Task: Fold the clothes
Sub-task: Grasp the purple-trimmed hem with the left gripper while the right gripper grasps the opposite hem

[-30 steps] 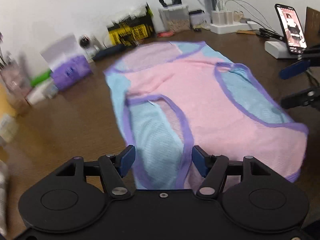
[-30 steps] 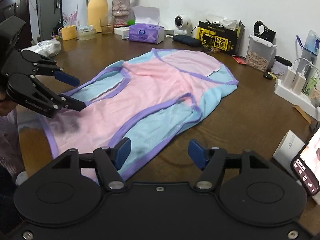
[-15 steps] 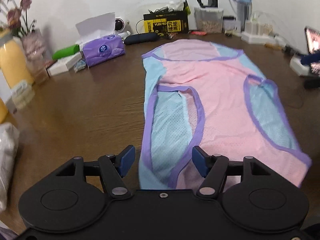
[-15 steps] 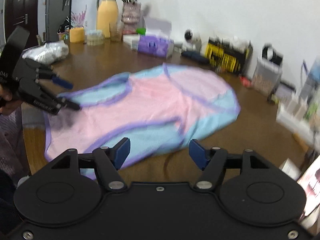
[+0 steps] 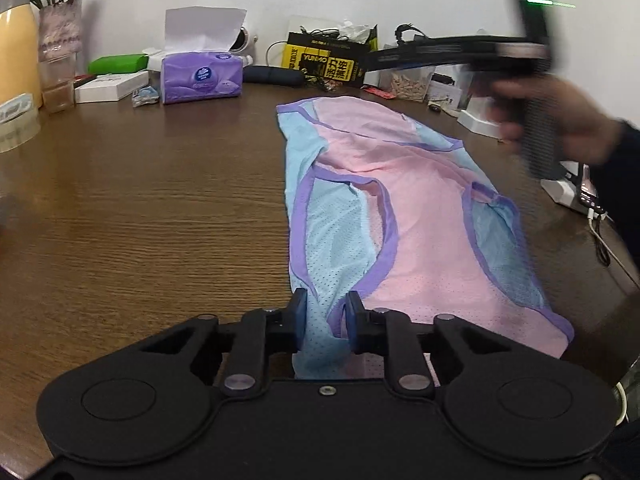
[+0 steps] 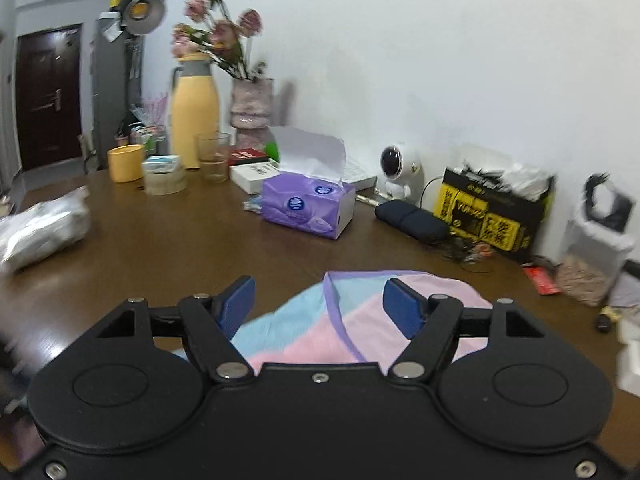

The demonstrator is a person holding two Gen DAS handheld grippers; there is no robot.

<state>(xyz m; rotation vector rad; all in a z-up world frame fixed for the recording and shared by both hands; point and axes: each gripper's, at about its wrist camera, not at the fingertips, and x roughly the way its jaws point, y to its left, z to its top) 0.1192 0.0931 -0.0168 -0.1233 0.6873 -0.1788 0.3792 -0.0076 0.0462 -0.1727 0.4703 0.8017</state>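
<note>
A pink and light-blue sleeveless garment with purple trim (image 5: 416, 216) lies flat on the brown wooden table (image 5: 140, 208). My left gripper (image 5: 325, 312) is shut on its near blue shoulder strap at the table's front. My right gripper (image 6: 318, 306) is open and empty above the garment's far hem (image 6: 360, 292). It also shows blurred in the left wrist view, held in a hand (image 5: 560, 116) over the far right end of the garment.
A purple tissue box (image 6: 308, 204), a yellow flask (image 6: 195, 116), a vase of flowers (image 6: 252, 108), a glass (image 6: 213, 156), a small white camera (image 6: 398, 170) and a black-yellow box (image 6: 496, 216) line the back wall. A silver bag (image 6: 40, 232) lies left. Chargers and cables (image 5: 576, 192) sit right.
My left gripper has closed on the near blue strap. My right gripper has swung up and over to the garment's far end, still open.
</note>
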